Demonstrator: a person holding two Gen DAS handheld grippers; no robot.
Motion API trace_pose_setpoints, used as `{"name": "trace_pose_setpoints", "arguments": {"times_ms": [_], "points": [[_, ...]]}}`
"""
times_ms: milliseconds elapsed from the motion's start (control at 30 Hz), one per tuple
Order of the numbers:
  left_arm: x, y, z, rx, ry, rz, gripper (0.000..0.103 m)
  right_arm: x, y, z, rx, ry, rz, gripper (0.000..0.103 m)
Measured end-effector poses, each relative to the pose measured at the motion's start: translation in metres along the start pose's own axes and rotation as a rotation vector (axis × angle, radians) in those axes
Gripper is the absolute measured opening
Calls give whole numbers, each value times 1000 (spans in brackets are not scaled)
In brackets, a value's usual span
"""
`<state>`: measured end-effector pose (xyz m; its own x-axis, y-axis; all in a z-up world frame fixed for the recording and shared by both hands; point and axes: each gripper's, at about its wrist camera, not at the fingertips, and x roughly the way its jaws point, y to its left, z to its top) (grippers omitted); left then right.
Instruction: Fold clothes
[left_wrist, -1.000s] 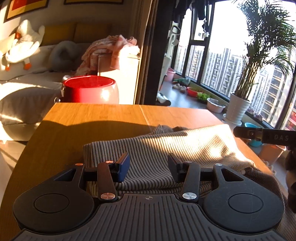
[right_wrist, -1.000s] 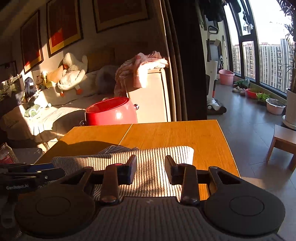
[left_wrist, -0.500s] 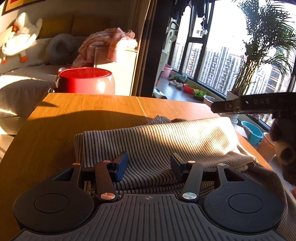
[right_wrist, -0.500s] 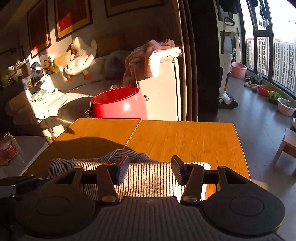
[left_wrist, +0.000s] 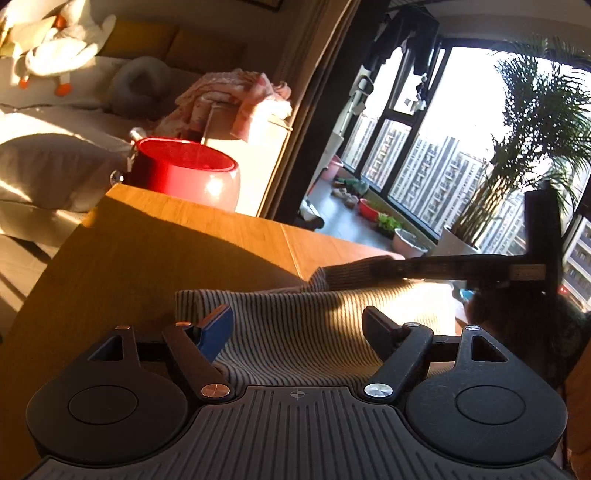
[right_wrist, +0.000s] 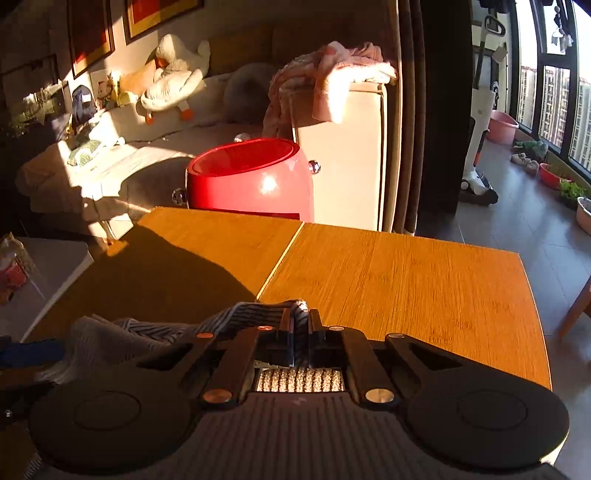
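A grey-and-white striped garment (left_wrist: 295, 332) lies on the wooden table (left_wrist: 155, 266), partly folded. My left gripper (left_wrist: 299, 326) hovers over its near edge, open, with the cloth showing between the fingers. In the left wrist view the right gripper (left_wrist: 461, 267) reaches in from the right and pinches the cloth's far right edge. In the right wrist view my right gripper (right_wrist: 300, 328) is shut on a raised fold of the striped garment (right_wrist: 251, 314), which trails off to the left in shadow.
A red round tub (right_wrist: 251, 177) stands just beyond the table's far edge, with a white cabinet draped in pink cloth (right_wrist: 332, 74) behind it. A sofa with a plush goose (right_wrist: 173, 85) lies to the left. Bare table (right_wrist: 406, 277) stretches ahead and to the right.
My right gripper has closed on the garment's edge and lifted a fold of it. The left gripper stays open and has tilted, moving slightly leftward over the cloth.
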<state>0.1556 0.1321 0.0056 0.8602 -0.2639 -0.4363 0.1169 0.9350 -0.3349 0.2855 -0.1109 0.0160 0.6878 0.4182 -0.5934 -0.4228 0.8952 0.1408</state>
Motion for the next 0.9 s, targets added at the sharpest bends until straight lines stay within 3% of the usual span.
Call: {"name": "trace_pose_setpoints", "arguments": {"times_ms": [167,300,500,567,600,633,800,900], "points": [[-29,13,19,-39,-83,46,90,-102,12,-8,6,-143,109,6],[-53,8,26,-38,-122,49,92,-151,16,-66,57,-89,168,5],[-69,-27,26,63,-115,11,93,-149,21,-155,127,49,135,6],[-65,-37,19,118,-72,7,82,-156,25,-159,99,42,121,6],[-62,-42,14,147,-42,5,63,-160,26,-160,85,38,114,6],[-59,-46,9,177,-11,2,51,-163,28,-162,71,35,107,7],[-52,-58,-25,314,101,-13,47,-205,36,-142,-12,-90,139,10],[-49,-53,-42,367,147,6,52,-213,34,-128,-19,-169,83,30]]}}
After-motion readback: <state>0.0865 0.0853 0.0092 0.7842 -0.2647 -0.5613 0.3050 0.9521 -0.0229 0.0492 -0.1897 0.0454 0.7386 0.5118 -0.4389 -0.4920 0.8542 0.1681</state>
